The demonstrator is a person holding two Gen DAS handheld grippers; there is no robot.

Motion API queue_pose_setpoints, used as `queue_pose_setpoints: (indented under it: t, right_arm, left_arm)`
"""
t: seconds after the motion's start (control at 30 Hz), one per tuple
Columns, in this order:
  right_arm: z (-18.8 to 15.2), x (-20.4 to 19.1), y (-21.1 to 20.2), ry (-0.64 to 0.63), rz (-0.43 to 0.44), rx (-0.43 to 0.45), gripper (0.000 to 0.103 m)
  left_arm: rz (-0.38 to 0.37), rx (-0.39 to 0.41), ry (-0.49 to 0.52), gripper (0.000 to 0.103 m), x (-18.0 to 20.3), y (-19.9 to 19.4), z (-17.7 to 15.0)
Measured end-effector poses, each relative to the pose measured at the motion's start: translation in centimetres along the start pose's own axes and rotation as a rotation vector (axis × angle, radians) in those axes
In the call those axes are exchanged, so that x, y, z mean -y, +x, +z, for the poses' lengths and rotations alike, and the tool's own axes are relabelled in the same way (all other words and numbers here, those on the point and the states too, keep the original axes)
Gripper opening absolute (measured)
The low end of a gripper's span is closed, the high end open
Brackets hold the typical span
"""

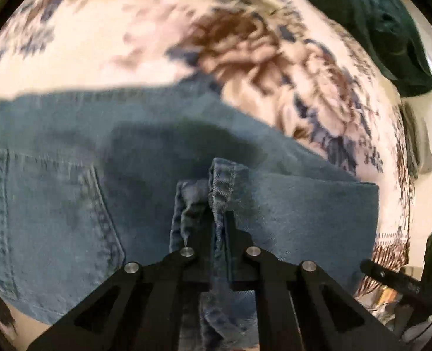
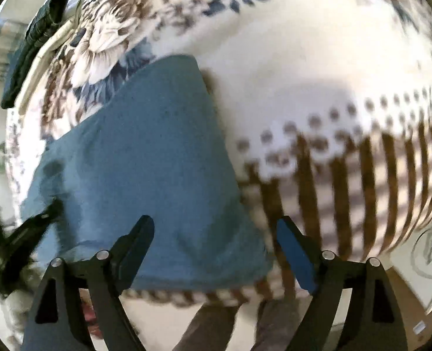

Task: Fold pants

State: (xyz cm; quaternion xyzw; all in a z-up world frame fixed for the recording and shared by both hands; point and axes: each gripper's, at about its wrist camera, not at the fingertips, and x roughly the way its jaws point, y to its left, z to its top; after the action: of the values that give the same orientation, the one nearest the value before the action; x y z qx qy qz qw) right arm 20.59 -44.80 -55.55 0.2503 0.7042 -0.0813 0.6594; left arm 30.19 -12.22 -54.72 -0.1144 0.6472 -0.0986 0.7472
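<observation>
Blue denim pants lie on a floral bedspread, back pocket showing at the left. My left gripper is shut on a bunched hem edge of the pants and holds it up over the flat denim. In the right wrist view the pants lie as a folded blue panel across the bed. My right gripper is open and empty, hovering above the near end of the panel. The left gripper's body shows at the left edge.
A dark green garment lies at the bed's far right corner; it also shows in the right wrist view. The bedspread has a brown striped border near the bed edge. Floor and the person's legs show below.
</observation>
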Motion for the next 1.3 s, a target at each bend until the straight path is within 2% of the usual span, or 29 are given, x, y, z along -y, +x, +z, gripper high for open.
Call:
queue_pose_setpoints:
  t: [0.1,0.17,0.23,0.33,0.4,0.43,0.47,0.57,0.63,0.73,0.93,1.1,1.2,1.3]
  right_arm:
    - [0.6,-1.0,0.2,-0.033,-0.056,0.035,0.087]
    - [0.6,-1.8,0.5,-0.048,-0.086,0.041,0.087]
    - [0.7,-2.7,1.3,-0.062,-0.118,0.043,0.095]
    - [0.4,-3.3,1.3,-0.096,-0.183,0.072,0.102]
    - [0.2,-4.3,1.1,-0.124,-0.223,0.094,0.103]
    - [0.0,-4.6,0.9,-0.135,-0.235,0.099,0.103]
    - [-0.3,-4.9,0.6,-0.144,-0.240,0.105,0.103]
    - [-1.1,-6.5,-0.2,-0.172,-0.225,0.116,0.103]
    - [-1.7,-7.8,-1.2,-0.196,-0.204,0.149,0.103]
    - [-2.4,-9.8,-2.3,-0.215,-0.152,0.187,0.103]
    - [-3.3,-15.4,-1.4,-0.267,-0.087,0.191,0.103]
    - [-3.1,-17.7,1.3,-0.277,-0.085,0.137,0.103]
    - [-2.7,-19.0,2.5,-0.301,-0.116,0.133,0.103]
    - [-2.3,-19.7,3.5,-0.311,-0.128,0.123,0.103]
  left_arm:
    - [0.002,0.053,0.028,0.004,0.4,-0.9,0.6]
    - [0.008,0.048,0.032,0.004,0.3,-0.5,1.0]
    - [0.019,0.013,0.025,0.007,0.0,0.4,1.1]
    - [0.066,0.022,0.001,0.010,-0.4,-0.3,0.3]
    - [0.070,0.043,-0.037,0.032,-0.8,-1.4,-0.3]
    - [0.068,0.050,-0.057,0.057,-1.0,-1.8,-0.6]
    - [0.064,0.063,-0.080,0.075,-1.3,-2.3,-0.9]
    - [0.046,0.129,-0.169,0.086,-2.9,-4.6,-2.0]
    - [0.032,0.152,-0.240,0.086,-4.5,-5.8,-2.6]
    - [-0.014,0.205,-0.390,0.086,-8.9,-8.3,-4.6]
    - [-0.068,0.375,-0.759,0.086,-19.6,-12.1,-10.1]
    - [-0.143,0.398,-1.000,0.086,-26.7,-9.5,-12.9]
    - [-0.172,0.418,-1.079,0.086,-29.3,-7.7,-12.6]
    - [-0.201,0.451,-1.112,0.086,-31.3,-6.6,-11.8]
